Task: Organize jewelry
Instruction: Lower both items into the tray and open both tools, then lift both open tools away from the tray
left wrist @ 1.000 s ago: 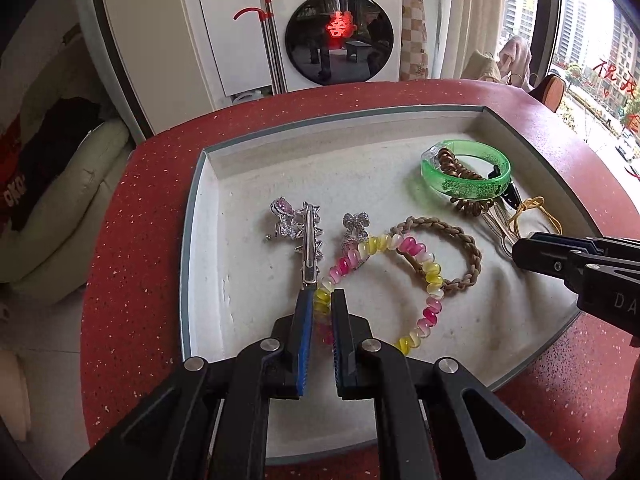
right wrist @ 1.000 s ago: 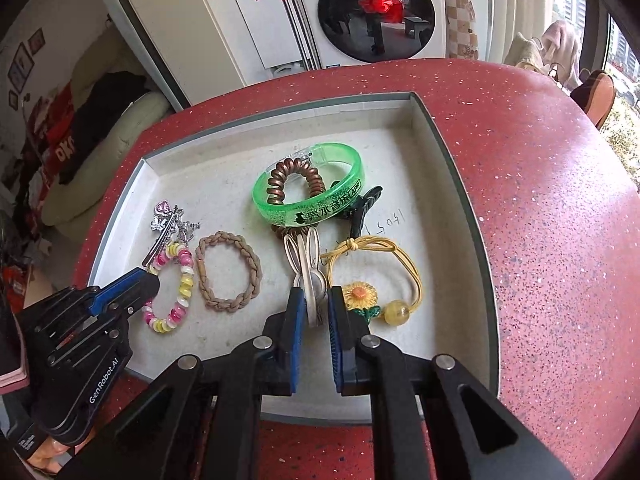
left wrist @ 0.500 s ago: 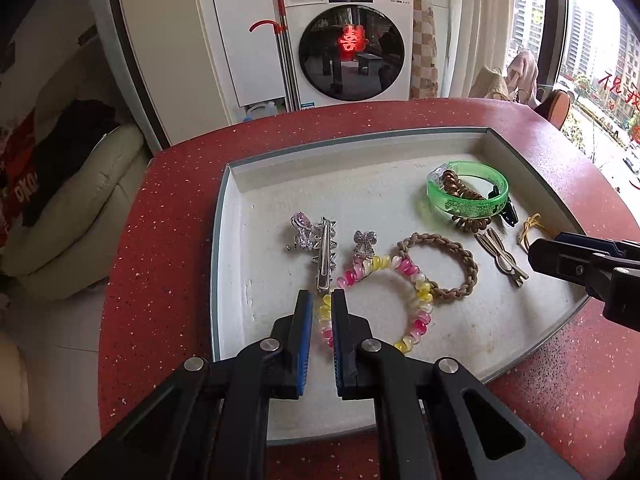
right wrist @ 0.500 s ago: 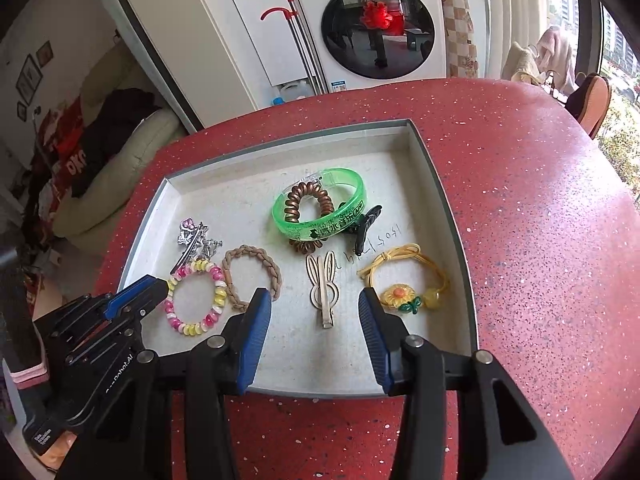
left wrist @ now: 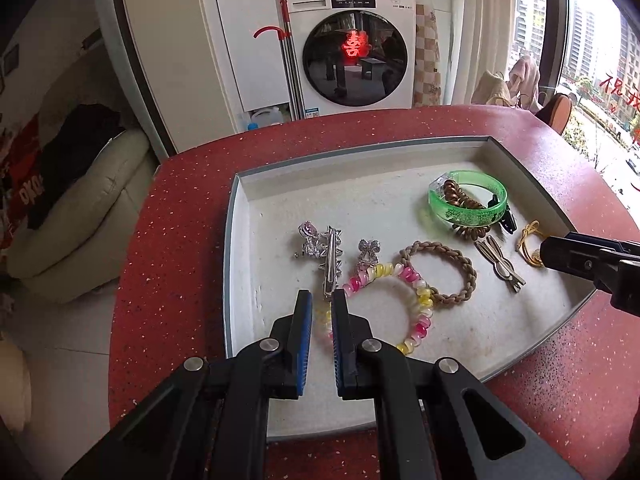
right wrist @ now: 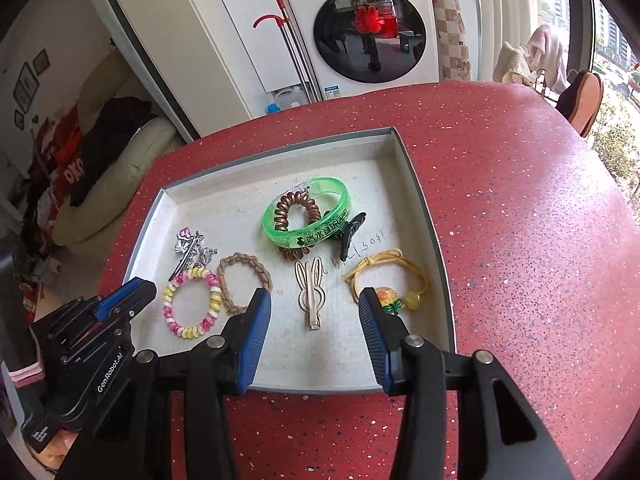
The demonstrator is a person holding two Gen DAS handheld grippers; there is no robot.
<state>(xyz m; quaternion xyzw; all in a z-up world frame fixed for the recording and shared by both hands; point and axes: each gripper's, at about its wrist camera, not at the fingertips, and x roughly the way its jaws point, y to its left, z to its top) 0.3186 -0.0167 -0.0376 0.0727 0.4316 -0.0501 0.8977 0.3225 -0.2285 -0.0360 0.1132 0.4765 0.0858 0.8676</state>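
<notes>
Since a second ago: right gripper (right wrist: 314, 308) let go of the wooden rabbit clip (right wrist: 311, 295) and drew back; its jaws now stand wide apart, empty.

Left wrist view: left gripper (left wrist: 322, 302) nearly closed, nothing between the pads, over the near edge of the grey tray (left wrist: 240, 264). Just ahead: silver hair clip (left wrist: 330, 260), pink-yellow bead bracelet (left wrist: 416, 300), braided brown band (left wrist: 460, 276).

Right wrist view: rabbit clip flat on tray floor between braided band and yellow flower tie (right wrist: 400, 280); green bangle (right wrist: 312, 224) behind, around a brown coil tie (right wrist: 290, 210).
</notes>
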